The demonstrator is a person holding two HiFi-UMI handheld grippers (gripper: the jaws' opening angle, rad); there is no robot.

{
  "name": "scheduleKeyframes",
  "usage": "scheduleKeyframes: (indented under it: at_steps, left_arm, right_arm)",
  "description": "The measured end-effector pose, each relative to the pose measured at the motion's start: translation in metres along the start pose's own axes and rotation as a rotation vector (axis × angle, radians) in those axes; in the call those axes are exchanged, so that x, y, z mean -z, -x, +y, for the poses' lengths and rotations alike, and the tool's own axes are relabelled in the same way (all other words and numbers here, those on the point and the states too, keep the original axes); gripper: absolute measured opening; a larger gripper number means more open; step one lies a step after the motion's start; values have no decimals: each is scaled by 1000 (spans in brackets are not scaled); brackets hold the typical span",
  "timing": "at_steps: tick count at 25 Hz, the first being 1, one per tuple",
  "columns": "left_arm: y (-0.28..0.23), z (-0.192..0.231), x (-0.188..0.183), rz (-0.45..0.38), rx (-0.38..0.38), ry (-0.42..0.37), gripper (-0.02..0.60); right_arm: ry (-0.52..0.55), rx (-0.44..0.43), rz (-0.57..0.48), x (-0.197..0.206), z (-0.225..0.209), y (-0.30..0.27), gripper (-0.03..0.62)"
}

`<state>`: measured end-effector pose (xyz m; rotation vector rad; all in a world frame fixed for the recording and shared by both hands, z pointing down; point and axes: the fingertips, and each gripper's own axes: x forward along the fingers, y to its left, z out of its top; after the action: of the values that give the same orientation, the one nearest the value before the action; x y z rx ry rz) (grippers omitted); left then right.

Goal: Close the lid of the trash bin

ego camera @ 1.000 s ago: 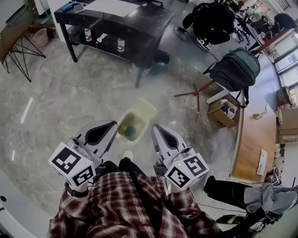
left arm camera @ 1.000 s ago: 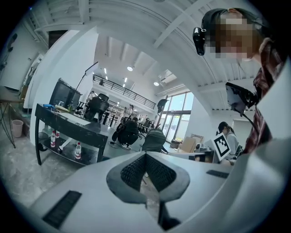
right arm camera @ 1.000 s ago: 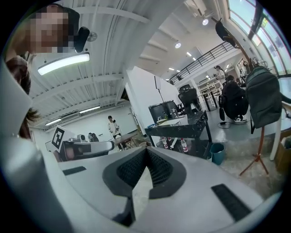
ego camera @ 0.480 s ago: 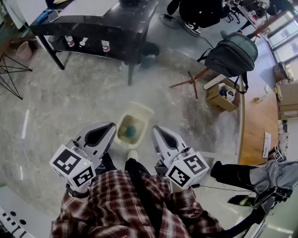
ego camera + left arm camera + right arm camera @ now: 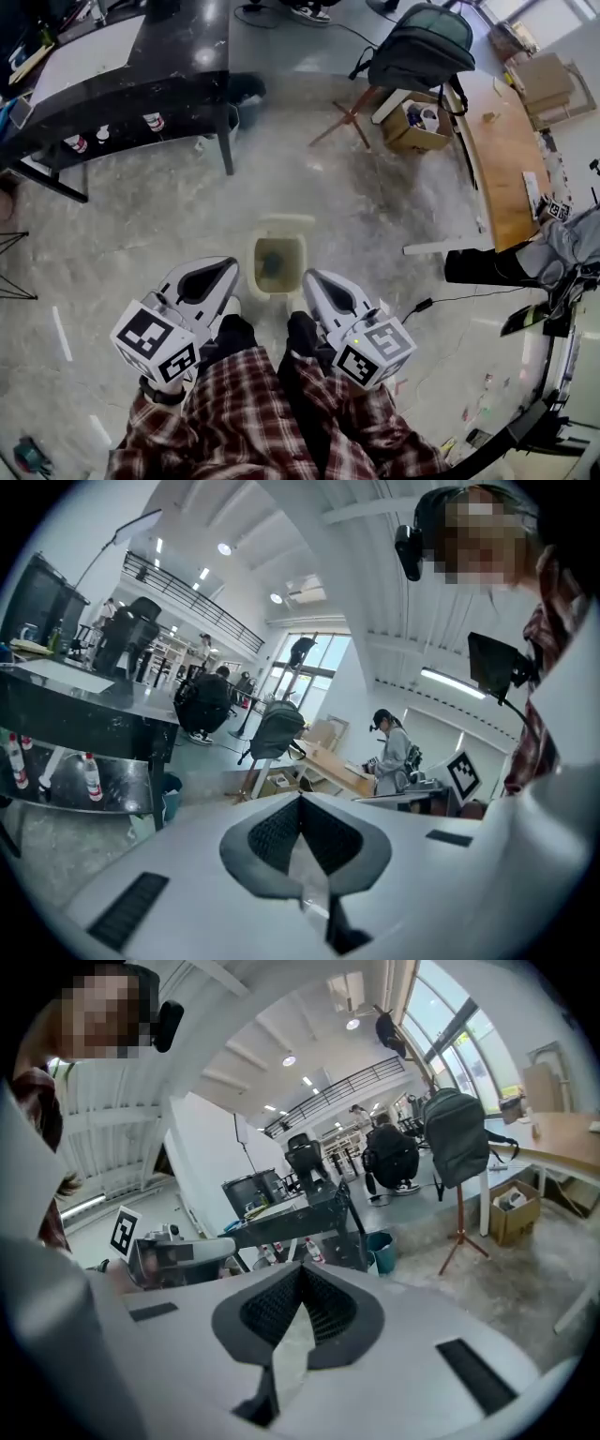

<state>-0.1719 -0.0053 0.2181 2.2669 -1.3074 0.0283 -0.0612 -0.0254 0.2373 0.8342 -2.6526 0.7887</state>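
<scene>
Steep downward look at a grey stone floor [image 5: 141, 216] from head height. Near the centre, a small cream trash bin [image 5: 255, 274] standing on the floor, open, with something greenish inside. Its lid [image 5: 281, 223] tipped back on the far side, away from the wearer. Just in front of the bin, two shoe tips, then plaid trousers [image 5: 244, 403].

Left gripper [image 5: 223, 274] held to the bin's left and right gripper [image 5: 314, 283] to its right, flanking it in this view, neither touching bin or lid. Left jaws pressed together, with nothing between them. Right jaws likewise together and empty.

Farther back on the left, a black worktop [image 5: 141, 56] with a few bottles [image 5: 155, 122] on its lower shelf. To the right of that, a dark backpack [image 5: 422, 47] above a wooden stand, with an open cardboard box [image 5: 412, 127] just beside it. Along the right edge, a long wooden worktop [image 5: 506, 150].
</scene>
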Motion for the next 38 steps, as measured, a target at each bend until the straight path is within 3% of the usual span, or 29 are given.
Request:
scheduleKeyframes:
  at_steps: [8,14,26,33,38]
  left_arm:
    - [-31,32,21,116,196,-5,9]
    - [-72,33,51,159,255,-20,9]
    - [-156,68,97,206,257,-10,9]
    - [-201,102,149,314,280,-90,9]
    - [-232,126,176,375,330,-71,9]
  right_arm:
    - [-103,194,4,48,5,4,12]
    - [-178,248,41,93,-9,9,12]
    - [-147,152,89,137,-58,-48,12]
    - [-156,123,90,164,-101,-72,12]
    - [-207,111,118,200,-113,-77,12]
